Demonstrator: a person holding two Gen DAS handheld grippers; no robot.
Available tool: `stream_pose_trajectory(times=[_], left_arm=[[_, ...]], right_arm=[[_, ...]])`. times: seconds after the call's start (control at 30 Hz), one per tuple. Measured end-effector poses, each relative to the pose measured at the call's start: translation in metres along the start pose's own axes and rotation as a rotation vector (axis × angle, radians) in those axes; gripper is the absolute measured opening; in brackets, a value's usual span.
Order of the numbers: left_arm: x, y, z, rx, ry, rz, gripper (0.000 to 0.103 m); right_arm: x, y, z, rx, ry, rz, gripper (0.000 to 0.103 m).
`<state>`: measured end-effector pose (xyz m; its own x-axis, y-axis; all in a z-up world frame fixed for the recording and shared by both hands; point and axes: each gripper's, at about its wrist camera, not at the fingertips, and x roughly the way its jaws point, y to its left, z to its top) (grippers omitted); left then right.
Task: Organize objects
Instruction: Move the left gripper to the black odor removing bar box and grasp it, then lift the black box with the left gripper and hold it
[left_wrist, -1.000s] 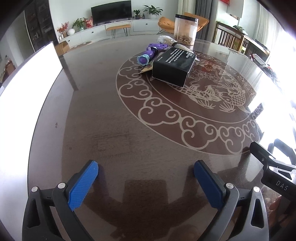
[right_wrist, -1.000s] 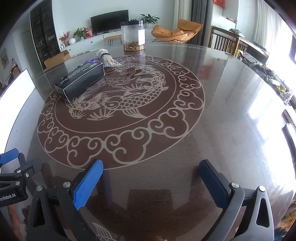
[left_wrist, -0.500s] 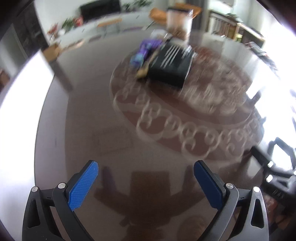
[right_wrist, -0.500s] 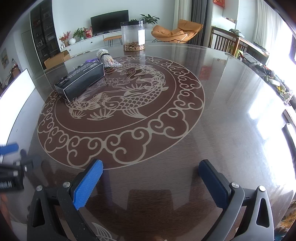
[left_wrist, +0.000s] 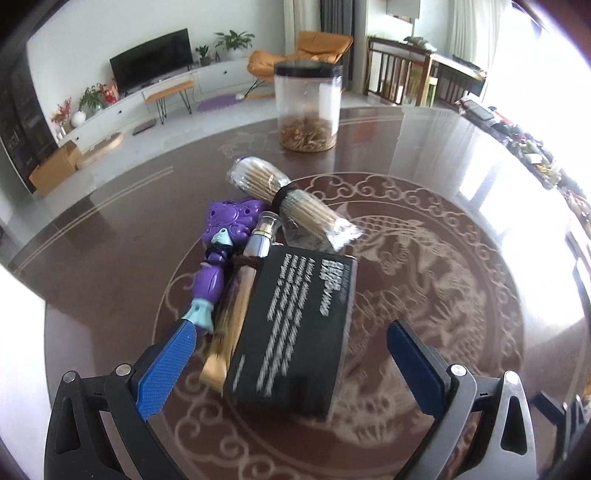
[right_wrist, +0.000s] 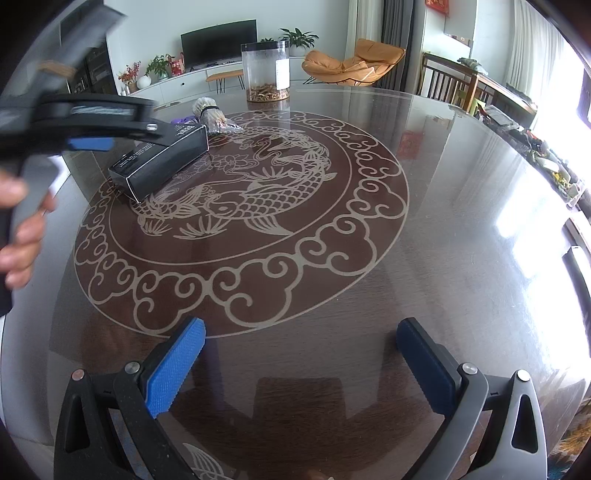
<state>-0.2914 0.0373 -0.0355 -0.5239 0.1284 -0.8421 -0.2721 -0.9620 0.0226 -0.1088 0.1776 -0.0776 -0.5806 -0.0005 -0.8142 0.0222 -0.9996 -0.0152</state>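
The black box (left_wrist: 295, 328) lies on the worktop (left_wrist: 461, 258) at the near end of a small cluster, with a purple toy (left_wrist: 218, 258), a slim gold-capped tube (left_wrist: 240, 291) and a wrapped bundle of sticks (left_wrist: 291, 203) touching or just beside it, and a clear jar (left_wrist: 306, 107) farther back. The left gripper (left_wrist: 291, 354), well back 1 second ago, has swept in and now straddles the box, jaws spread wide and empty. A grasp looks imminent. The right gripper (right_wrist: 299, 362) hangs released over bare worktop, unmoved.
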Motion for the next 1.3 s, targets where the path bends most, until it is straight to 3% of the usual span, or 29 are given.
stream_pose_trajectory(times=[0.17,0.37,0.43,0.5,0.57,0.8,0.93,1.03,1.1,1.2,1.3], left_arm=[[0.024,0.002,0.0,-0.036,0.03,0.039,0.103],[0.032,-0.012,-0.005,0.036,0.029,0.061,0.103],[0.026,-0.018,-0.009,0.07,-0.011,0.112,0.081],[0.02,-0.021,-0.012,0.072,-0.023,0.111,0.059],[0.013,-0.023,-0.021,0.063,-0.022,0.135,0.058],[-0.04,-0.033,-0.099,0.002,-0.024,0.14,0.058],[-0.065,-0.013,-0.144,-0.099,-0.028,0.153,0.059],[-0.069,0.014,-0.16,-0.223,-0.029,0.14,0.062],[-0.066,0.029,-0.159,-0.266,-0.016,0.155,0.077],[-0.059,0.036,-0.158,-0.262,-0.017,0.158,0.093],[-0.055,0.041,-0.158,-0.267,-0.016,0.152,0.101]], right_arm=[[0.0,0.0,0.0,0.0,0.0,0.0,0.103],[0.0,0.0,0.0,0.0,0.0,0.0,0.103],[0.0,0.0,0.0,0.0,0.0,0.0,0.103],[0.0,0.0,0.0,0.0,0.0,0.0,0.103],[0.0,0.0,0.0,0.0,0.0,0.0,0.103],[0.0,0.0,0.0,0.0,0.0,0.0,0.103],[0.0,0.0,0.0,0.0,0.0,0.0,0.103],[0.0,0.0,0.0,0.0,0.0,0.0,0.103],[0.0,0.0,0.0,0.0,0.0,0.0,0.103],[0.0,0.0,0.0,0.0,0.0,0.0,0.103],[0.0,0.0,0.0,0.0,0.0,0.0,0.103]])
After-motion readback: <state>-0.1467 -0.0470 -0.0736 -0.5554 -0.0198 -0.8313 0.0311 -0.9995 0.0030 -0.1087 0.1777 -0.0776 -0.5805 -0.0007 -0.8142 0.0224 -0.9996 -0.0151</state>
